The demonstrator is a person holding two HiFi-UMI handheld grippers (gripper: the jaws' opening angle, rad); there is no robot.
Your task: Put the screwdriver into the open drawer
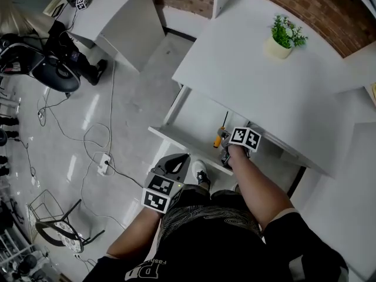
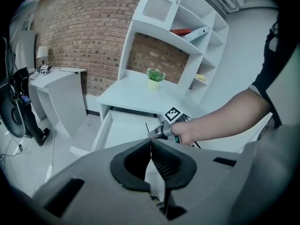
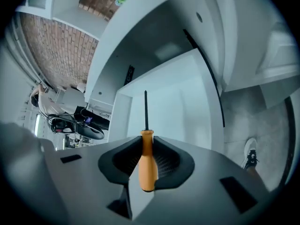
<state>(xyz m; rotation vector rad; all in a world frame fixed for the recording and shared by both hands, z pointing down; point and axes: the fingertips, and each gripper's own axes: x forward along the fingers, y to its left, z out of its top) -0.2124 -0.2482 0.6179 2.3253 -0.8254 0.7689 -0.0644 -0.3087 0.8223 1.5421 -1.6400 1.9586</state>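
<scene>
Overhanging the drawer [image 1: 183,147] rim, seemingly: screwdriver [image 1: 221,133]

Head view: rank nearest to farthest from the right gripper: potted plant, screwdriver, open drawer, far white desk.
1. Screwdriver, held by the right gripper.
2. Open drawer, just beneath.
3. Potted plant, upper right.
4. Far white desk, top left.

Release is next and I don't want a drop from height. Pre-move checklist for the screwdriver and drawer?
1. Screwdriver clamped in right tool: ok, pads on the orange handle.
2. Drawer open: ok.
3. Shaft aimed into the drawer: ok.
4. Tip touching the drawer floor: cannot tell.
5. Left tool out of the way: ok, shut, nothing in it, back from the drawer.
</scene>
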